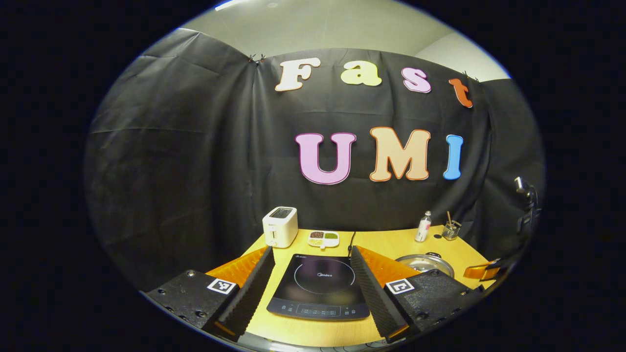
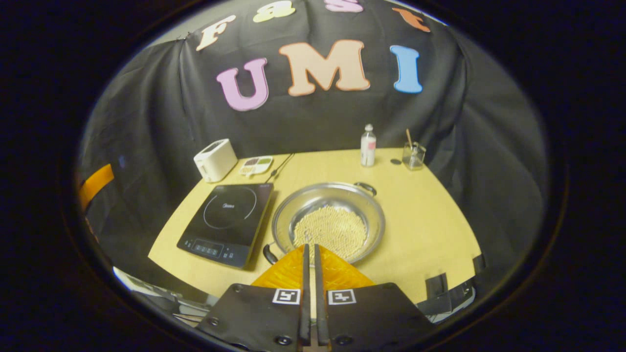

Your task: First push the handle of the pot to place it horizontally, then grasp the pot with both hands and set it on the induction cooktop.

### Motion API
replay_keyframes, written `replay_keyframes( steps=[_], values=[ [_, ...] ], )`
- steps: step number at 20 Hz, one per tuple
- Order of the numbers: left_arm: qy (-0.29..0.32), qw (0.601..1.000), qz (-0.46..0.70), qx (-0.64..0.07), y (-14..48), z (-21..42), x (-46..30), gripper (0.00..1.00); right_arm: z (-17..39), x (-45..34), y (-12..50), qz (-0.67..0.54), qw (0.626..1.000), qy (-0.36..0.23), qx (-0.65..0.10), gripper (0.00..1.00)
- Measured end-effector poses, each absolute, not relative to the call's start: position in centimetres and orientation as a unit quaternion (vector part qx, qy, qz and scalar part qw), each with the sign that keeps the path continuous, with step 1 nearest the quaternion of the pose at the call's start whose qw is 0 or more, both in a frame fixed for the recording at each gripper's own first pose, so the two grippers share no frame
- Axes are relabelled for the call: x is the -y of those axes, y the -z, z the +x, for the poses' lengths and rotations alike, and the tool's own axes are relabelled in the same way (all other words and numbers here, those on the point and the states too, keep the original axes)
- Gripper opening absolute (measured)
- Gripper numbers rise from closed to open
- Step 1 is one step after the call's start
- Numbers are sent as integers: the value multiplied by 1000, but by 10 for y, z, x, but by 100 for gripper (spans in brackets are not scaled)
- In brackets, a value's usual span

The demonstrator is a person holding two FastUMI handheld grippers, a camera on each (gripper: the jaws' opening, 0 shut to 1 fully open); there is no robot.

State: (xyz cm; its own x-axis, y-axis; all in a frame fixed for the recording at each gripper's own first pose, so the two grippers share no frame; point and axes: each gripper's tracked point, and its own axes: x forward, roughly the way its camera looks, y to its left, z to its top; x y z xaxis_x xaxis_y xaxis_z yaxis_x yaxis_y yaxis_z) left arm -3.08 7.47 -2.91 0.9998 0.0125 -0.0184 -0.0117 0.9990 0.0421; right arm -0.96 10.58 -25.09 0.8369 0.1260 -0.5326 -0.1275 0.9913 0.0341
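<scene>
Between your left gripper's (image 1: pixel 313 254) widely spread fingers lies the induction cooktop (image 1: pixel 320 288), nothing held. Your right gripper (image 2: pixel 310 249) is clenched on nothing, fingers nearly touching, tips over the near rim of the pot (image 2: pixel 328 222). The pot sits just right of the cooktop, one handle (image 2: pixel 366 187) at its far side.
</scene>
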Motion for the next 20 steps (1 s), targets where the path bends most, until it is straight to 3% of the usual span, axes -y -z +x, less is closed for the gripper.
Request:
replay_keyframes(
  steps=[2, 10, 12, 18, 19, 20],
  values=[
    [-9, 1000, 21, -14, 32, -30, -78, 92, -11, -110, 270, 9, 947, -73, -313, 5],
    [-19, 999, 14, -21, 44, -24, -92, 92, -12, -118, 337, 39, 899, -72, -431, 7],
    [-21, 999, 20, -23, 45, -22, -96, 96, -14, -124, 351, 55, 884, -71, -460, 3],
    [-24, 999, 30, -32, 51, -20, -105, 92, -4, -130, 381, 34, 863, -61, -501, 7],
    [-24, 999, 29, -34, 53, -20, -106, 92, -1, -131, 386, 28, 861, -57, -505, 3],
    [-23, 999, 29, -34, 53, -20, -106, 92, 0, -132, 390, 22, 859, -51, -510, 7]
  ],
)
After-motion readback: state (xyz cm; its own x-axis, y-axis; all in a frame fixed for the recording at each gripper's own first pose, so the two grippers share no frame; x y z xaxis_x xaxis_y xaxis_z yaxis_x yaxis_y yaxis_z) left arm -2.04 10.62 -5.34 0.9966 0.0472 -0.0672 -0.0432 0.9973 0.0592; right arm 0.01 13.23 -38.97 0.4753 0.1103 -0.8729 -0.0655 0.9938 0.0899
